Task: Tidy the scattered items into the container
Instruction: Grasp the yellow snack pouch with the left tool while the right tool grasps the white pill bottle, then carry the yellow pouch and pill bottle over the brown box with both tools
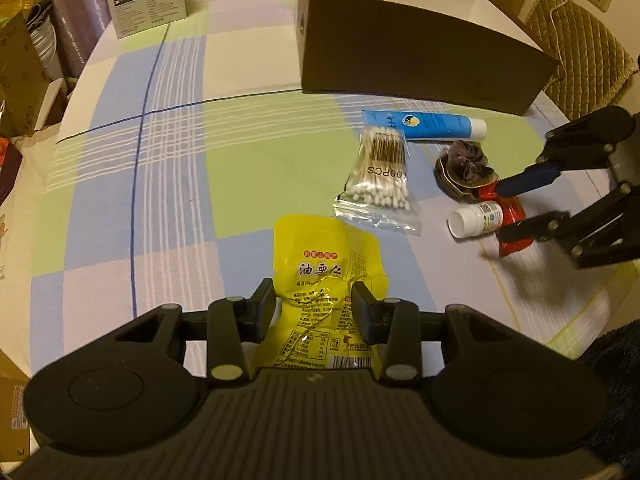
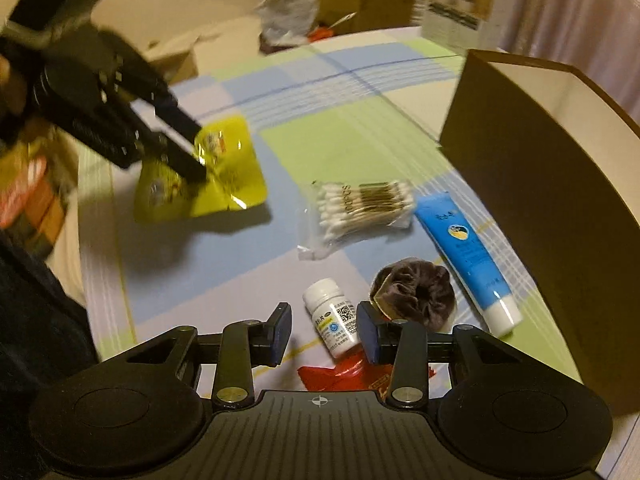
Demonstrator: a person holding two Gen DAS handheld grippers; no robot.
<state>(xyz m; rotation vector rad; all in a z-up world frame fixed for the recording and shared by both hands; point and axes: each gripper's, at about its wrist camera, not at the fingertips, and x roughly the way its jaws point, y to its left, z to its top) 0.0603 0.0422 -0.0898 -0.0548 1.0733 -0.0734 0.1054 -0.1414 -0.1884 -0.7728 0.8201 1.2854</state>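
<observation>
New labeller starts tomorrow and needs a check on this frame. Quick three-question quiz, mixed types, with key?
1. True or false: the left gripper grips the yellow snack packet.
2. What lies between the right gripper's fingers? A) spoon B) white bottle C) cup
3. Fill in: the scrunchie lies between the white bottle and the blue ____.
Key: 1 true; 2 B; 3 tube.

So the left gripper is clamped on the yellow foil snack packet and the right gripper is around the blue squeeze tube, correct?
Not quite. The left gripper does grip the yellow foil snack packet, but the right gripper has the small white plastic bottle between its fingers, as the right wrist view shows. The blue squeeze tube lies untouched beside the dark brown box.
</observation>
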